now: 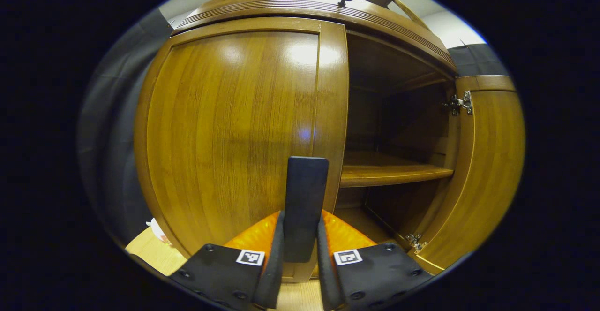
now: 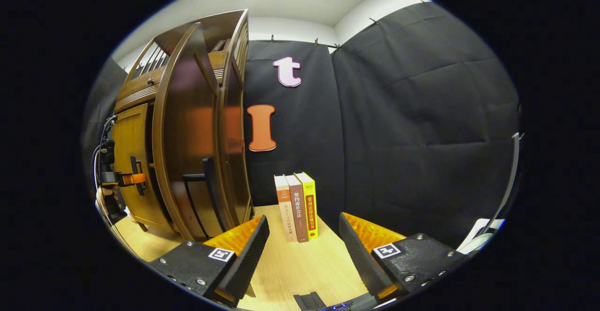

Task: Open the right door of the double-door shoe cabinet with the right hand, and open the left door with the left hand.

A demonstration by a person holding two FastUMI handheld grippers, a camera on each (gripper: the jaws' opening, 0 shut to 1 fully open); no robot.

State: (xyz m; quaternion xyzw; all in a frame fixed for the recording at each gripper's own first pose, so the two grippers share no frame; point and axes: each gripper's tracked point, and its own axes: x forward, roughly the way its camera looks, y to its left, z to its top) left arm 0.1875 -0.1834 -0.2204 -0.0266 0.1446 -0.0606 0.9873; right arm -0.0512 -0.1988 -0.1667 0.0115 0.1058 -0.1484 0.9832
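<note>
Fingers [image 1: 276, 250] clamp handle [image 1: 305, 198] (door [image 1: 225, 132] shut) — right-side open.

Overhead glare on door [image 1: 234, 128], fisheye-bowed edges, sharp

Right door [image 1: 487, 170]: swung wide, leaving the cabinet mouth open above and below the shelf [image 1: 389, 172].
Left door [image 1: 234, 137]: closed, blocking that half; its handle [image 1: 305, 208] is clamped between the left tool [image 1: 300, 254] fingers.
Bench [image 2: 304, 264]: bare between the right tool [image 2: 303, 250] fingers.
Books [image 2: 296, 206]: upright beyond, near the black wall [image 2: 412, 128].
</note>
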